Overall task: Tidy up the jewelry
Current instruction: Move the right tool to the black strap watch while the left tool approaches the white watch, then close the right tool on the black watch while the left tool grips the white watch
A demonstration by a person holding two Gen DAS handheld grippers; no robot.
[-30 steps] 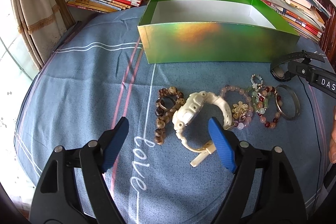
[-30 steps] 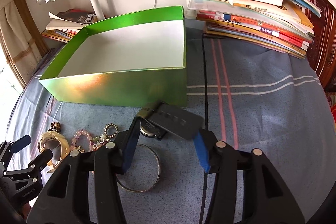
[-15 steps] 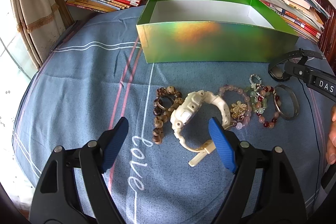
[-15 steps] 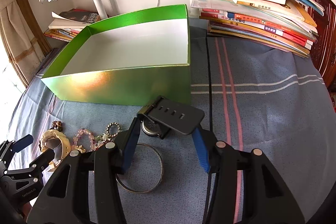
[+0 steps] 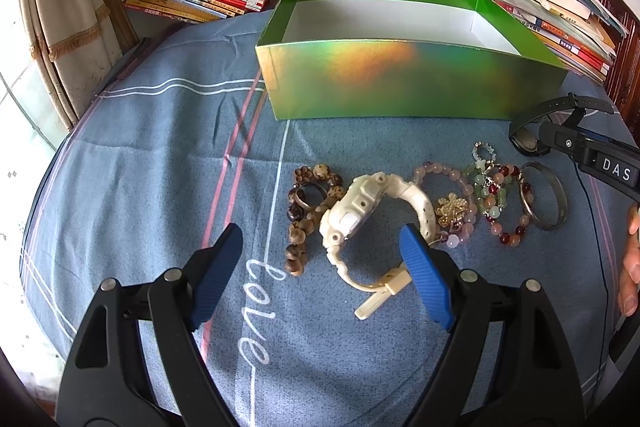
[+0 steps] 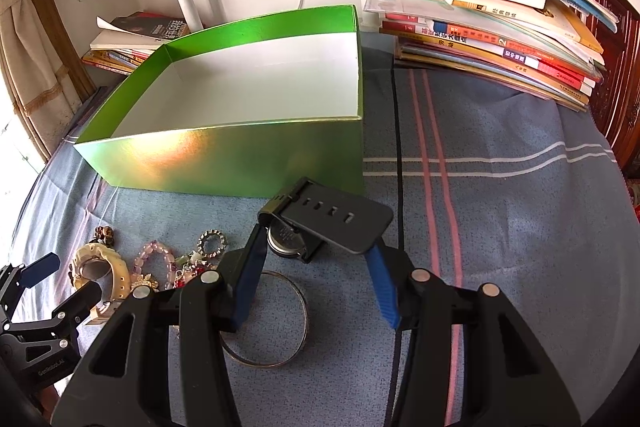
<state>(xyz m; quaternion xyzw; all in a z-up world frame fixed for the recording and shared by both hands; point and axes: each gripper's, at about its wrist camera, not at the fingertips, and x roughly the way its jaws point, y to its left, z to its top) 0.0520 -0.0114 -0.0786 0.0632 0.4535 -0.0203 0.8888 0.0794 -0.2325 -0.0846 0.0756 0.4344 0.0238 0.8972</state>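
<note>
The green box sits empty at twelve o'clock on the blue cloth, so I judge the sorting has barely begun. My right tongs are half closed on the black watch, its strap pinched between the pads and lifted clear of the cloth, just short of the box wall. Next I need to carry it up over the rim and let go. My left tongs stand wide, holding nothing, above the white watch; the bead bracelets and the bangle lie toward three o'clock.
</note>
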